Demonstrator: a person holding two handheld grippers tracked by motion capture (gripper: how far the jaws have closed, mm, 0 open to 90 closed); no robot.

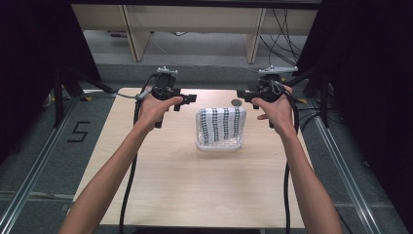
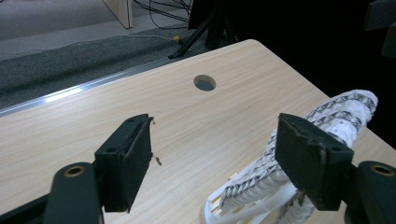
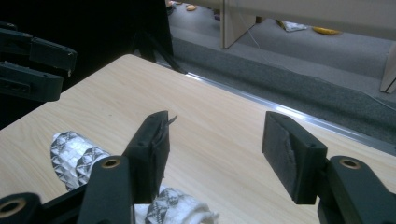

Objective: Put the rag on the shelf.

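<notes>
table (image 1: 170, 180): light wood, round hole (image 1: 236, 103); on it: white basket (image 1: 219, 145) with patterned cloth (image 1: 221, 124)

No sleeves are worn; both forearms are bare. A black two-jawed left claw (image 1: 184, 101) and a matching black right claw (image 1: 245, 94) are carried, each topped by a grey three-cornered plate and trailed by a black cable. In the gripper views, each jaw is seen as a black bar with a brass-ringed hole, faced by a worn, frayed rectangular black pad (image 2: 127, 161).
</notes>
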